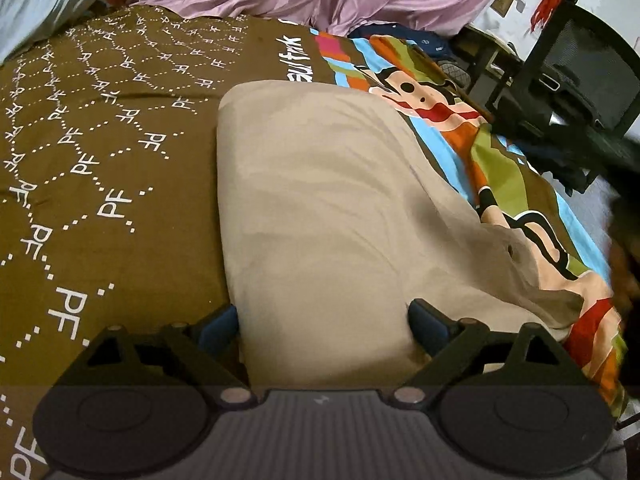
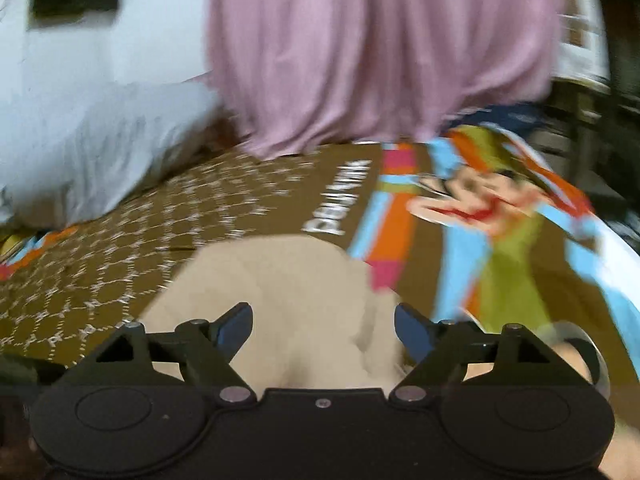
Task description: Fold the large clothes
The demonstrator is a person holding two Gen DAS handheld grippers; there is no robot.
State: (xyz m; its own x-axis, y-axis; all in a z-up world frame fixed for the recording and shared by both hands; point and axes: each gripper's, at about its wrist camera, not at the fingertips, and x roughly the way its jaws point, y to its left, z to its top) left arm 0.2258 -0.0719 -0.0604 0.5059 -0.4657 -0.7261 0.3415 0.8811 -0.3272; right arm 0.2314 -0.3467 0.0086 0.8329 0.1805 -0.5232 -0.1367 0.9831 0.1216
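A beige garment (image 1: 320, 200) lies folded into a long panel on the bed, its right side rumpled over the cartoon print. My left gripper (image 1: 324, 318) stands open at the garment's near edge. The cloth runs between its blue fingertips (image 1: 222, 320), which stand wide apart and do not pinch it. In the blurred right wrist view the same beige garment (image 2: 272, 280) lies below my right gripper (image 2: 324, 324). That gripper is open too and hangs above the cloth with nothing clamped in it.
The bed wears a brown cover with white "PF" marks (image 1: 100, 140) and a bright cartoon band along its right side (image 1: 500, 160). A pink curtain (image 2: 380, 40) hangs at the far end beside pale blue bedding (image 2: 100, 140). A black chair (image 1: 580, 68) stands off the bed's right edge.
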